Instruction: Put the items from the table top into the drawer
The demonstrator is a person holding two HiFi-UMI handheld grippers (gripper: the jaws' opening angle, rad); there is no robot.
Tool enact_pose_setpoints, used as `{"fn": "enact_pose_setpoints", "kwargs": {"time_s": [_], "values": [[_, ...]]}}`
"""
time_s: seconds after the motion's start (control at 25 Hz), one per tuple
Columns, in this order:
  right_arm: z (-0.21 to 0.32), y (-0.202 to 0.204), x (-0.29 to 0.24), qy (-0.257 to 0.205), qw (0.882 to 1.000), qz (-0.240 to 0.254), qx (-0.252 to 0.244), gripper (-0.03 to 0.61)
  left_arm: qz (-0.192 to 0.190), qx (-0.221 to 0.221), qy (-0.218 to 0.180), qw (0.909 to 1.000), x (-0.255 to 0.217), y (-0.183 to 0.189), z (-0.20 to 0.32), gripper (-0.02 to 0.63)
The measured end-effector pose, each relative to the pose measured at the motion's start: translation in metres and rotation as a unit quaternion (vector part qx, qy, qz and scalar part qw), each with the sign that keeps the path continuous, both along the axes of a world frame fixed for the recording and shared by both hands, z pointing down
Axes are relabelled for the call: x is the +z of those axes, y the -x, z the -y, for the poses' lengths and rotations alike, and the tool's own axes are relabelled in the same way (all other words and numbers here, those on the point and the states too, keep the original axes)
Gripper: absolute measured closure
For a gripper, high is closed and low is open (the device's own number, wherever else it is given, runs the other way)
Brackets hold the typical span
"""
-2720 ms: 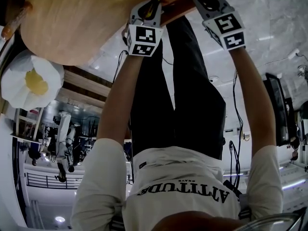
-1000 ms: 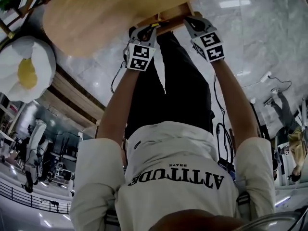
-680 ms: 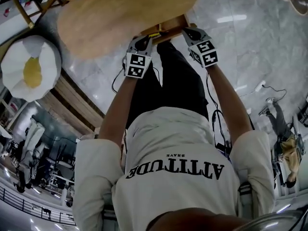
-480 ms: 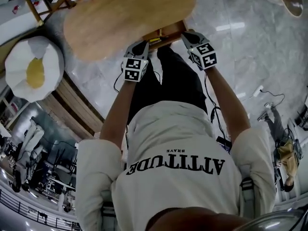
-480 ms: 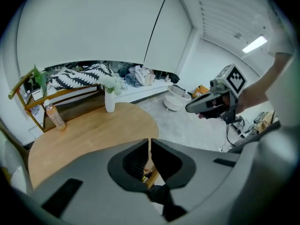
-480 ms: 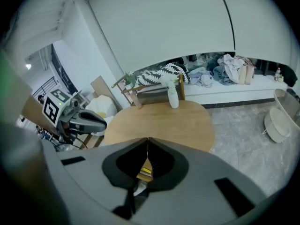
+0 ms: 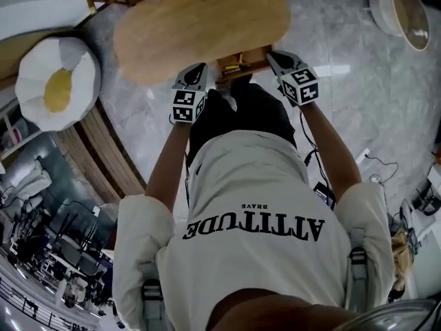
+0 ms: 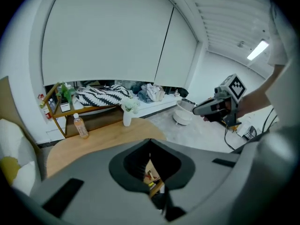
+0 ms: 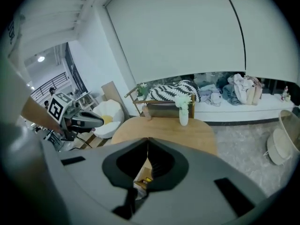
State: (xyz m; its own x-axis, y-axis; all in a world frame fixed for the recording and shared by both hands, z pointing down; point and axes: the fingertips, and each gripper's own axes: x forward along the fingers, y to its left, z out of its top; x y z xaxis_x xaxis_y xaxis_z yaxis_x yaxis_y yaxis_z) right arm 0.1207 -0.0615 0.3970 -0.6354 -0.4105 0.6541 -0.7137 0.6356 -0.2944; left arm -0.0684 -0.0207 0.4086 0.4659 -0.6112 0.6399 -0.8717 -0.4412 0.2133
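An oval wooden table (image 7: 200,23) has its drawer (image 7: 238,64) standing open at the near edge, with small yellow and dark items inside. My left gripper (image 7: 198,73) hovers just left of the drawer, shut with nothing between its jaws. My right gripper (image 7: 275,56) hovers at the drawer's right corner, also shut and empty. In the left gripper view the closed jaws (image 8: 150,142) frame the drawer (image 8: 152,179). A bottle (image 8: 80,126) and a white vase with flowers (image 8: 127,114) stand at the table's far side. The right gripper view shows my right gripper (image 9: 148,140) and the vase (image 9: 183,111).
A white and yellow egg-shaped cushion (image 7: 58,81) lies left of the table. A round basket (image 7: 406,12) sits at the far right on the marble floor. A wooden shelf (image 8: 70,109) stands behind the table. Cables trail on the floor at the right (image 7: 365,161).
Both grippers have lifted up and back from the drawer's front edge. The view has risen, so more of the table top and floor shows.
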Motion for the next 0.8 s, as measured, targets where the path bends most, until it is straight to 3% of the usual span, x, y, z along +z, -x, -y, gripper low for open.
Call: {"fn": "enact_pose_setpoints", "kwargs": {"time_s": [0.28,0.8], "values": [[-0.025,0.029,-0.037,-0.042,0.999,-0.022,-0.018,0.558,0.0,-0.04,-0.038,0.9985,-0.044,0.06,-0.034,0.592],[-0.093,0.076,-0.072,-0.109,0.993,-0.041,-0.008,0.558,-0.012,-0.047,-0.084,0.9953,-0.094,0.133,-0.105,0.592]]}}
